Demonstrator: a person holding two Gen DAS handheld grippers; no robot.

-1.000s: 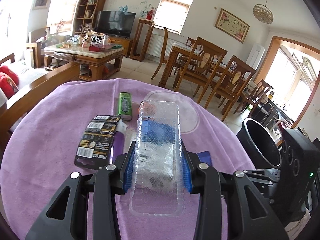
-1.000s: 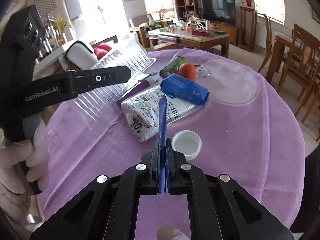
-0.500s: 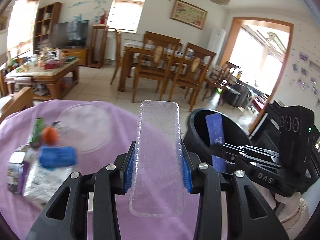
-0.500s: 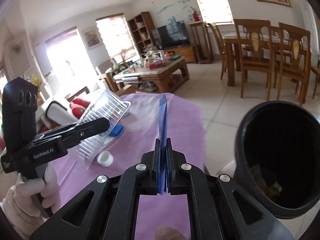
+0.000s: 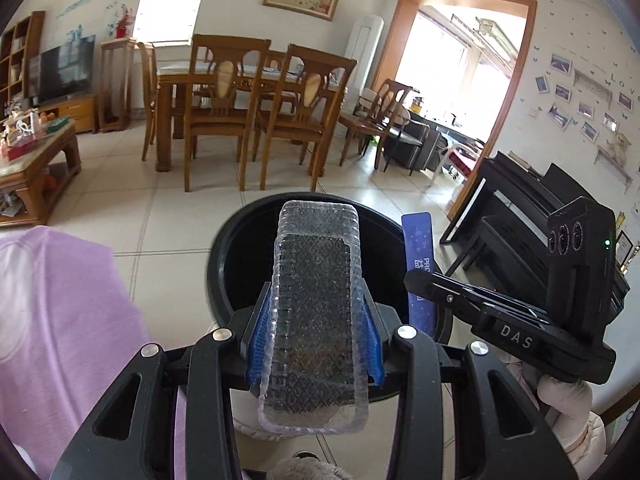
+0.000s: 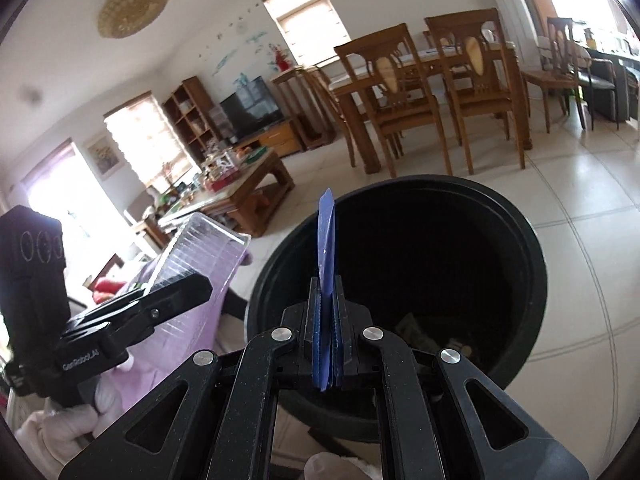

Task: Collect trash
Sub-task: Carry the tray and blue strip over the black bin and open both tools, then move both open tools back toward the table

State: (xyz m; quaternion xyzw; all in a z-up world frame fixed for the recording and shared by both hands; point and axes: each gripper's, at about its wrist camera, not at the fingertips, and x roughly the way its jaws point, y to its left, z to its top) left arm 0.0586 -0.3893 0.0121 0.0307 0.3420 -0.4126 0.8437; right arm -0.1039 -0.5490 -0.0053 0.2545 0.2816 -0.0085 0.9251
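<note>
We have both pieces of trash poised at the bin (image 5: 224,264), so this carry is nearly finished and only the drop is left. Our left gripper (image 5: 316,340) is closed partway on a clear plastic tray (image 5: 316,312), its blue pads (image 5: 256,340) pressing on the tray's two long sides; the tray points forward, and in the left view its far end reaches over the bin's dark mouth. Our right gripper (image 6: 326,320) is clamped almost fully together on a thin blue wrapper (image 6: 326,236), which stands up on edge between the fingers, just over the near rim of the bin (image 6: 532,264) in the right view. In the left view the same wrapper (image 5: 418,248) shows beside the tray, at the bin's right rim. A few scraps already lie at the bottom of the bin (image 6: 416,330), so we judge that some collecting is done. What is left for these two pieces, as we read it, is to open each gripper over the mouth and let them fall. Only a corner of the purple tablecloth (image 5: 60,320) shows at the left, and nothing on it is in view, so we cannot tell how much trash waits there.
</note>
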